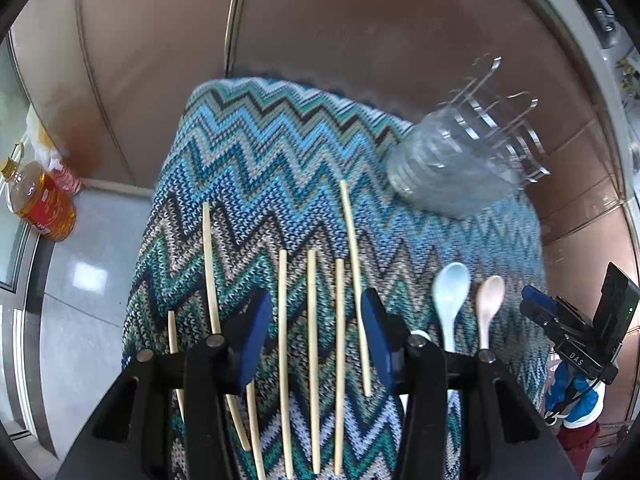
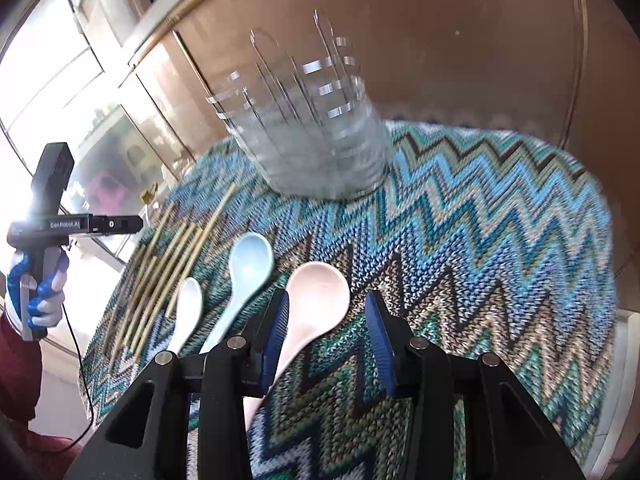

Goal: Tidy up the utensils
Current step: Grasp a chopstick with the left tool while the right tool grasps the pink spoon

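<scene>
Hovering over the zigzag-cloth bench (image 1: 248, 152), both grippers are sitting with fingers apart, gripping nothing. Right gripper (image 2: 326, 336) is straddling the pink spoon (image 2: 316, 300), handle running back under it. Left gripper (image 1: 310, 334) is bracketing chopsticks (image 1: 312, 360) lying lengthwise. Clear holder (image 2: 316, 136) is waiting at upper centre.

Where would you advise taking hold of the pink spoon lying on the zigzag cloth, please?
Probably by its handle, just below the bowl. The pink spoon lies flat with the handle running back between the right gripper fingers, so come down from above with one finger on each side. The handle is narrow and straight; the bowl is wide and rounded, likely to slip.
</scene>
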{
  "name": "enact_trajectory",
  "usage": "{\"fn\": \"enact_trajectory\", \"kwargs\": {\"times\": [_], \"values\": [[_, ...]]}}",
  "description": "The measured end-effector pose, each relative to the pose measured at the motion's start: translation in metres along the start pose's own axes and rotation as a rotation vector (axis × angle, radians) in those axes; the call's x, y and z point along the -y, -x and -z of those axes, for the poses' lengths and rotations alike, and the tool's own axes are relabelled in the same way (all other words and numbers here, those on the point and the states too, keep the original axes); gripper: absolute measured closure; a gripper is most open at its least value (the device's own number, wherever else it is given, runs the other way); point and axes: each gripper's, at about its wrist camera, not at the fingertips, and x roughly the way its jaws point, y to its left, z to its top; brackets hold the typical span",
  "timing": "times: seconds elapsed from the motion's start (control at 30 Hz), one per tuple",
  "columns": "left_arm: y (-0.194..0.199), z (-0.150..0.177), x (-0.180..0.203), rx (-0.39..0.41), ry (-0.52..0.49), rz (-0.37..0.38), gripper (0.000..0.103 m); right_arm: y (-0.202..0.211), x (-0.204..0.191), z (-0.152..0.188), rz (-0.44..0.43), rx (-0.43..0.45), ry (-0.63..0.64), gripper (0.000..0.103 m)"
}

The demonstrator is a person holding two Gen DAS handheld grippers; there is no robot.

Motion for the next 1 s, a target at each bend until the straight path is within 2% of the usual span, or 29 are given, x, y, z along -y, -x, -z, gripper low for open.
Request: {"fn": "enact_trajectory", "kwargs": {"times": [0.13,0.3,0.5,0.7,0.93,1.0], "values": [[-0.015,-0.006,-0.002,-0.042,-0.009,-0.040,0.065,-0.015,0.005,-0.003,-0.002,-0.037,0.011,0.063],[-0.034,-0.012,-0.006,-0.094,-0.004,-0.051,0.078,-0.024,0.005,-0.007,-0.016,-0.063,0.018,0.063],[-0.050,-0.016,-0.008,-0.133,-0.009,-0.074,0.088,-0.031,0.010,-0.009,-0.034,-0.086,0.025,0.065],[-0.058,-0.017,-0.010,-0.156,-0.013,-0.080,0.092,-0.041,0.020,-0.012,-0.059,-0.117,0.015,0.068],[-0.067,-0.017,-0.011,-0.182,-0.008,-0.082,0.093,-0.055,0.028,-0.026,-0.116,-0.151,0.003,0.072],[-0.068,-0.019,-0.010,-0.186,-0.010,-0.087,0.093,-0.061,0.030,-0.032,-0.134,-0.160,0.007,0.079]]}}
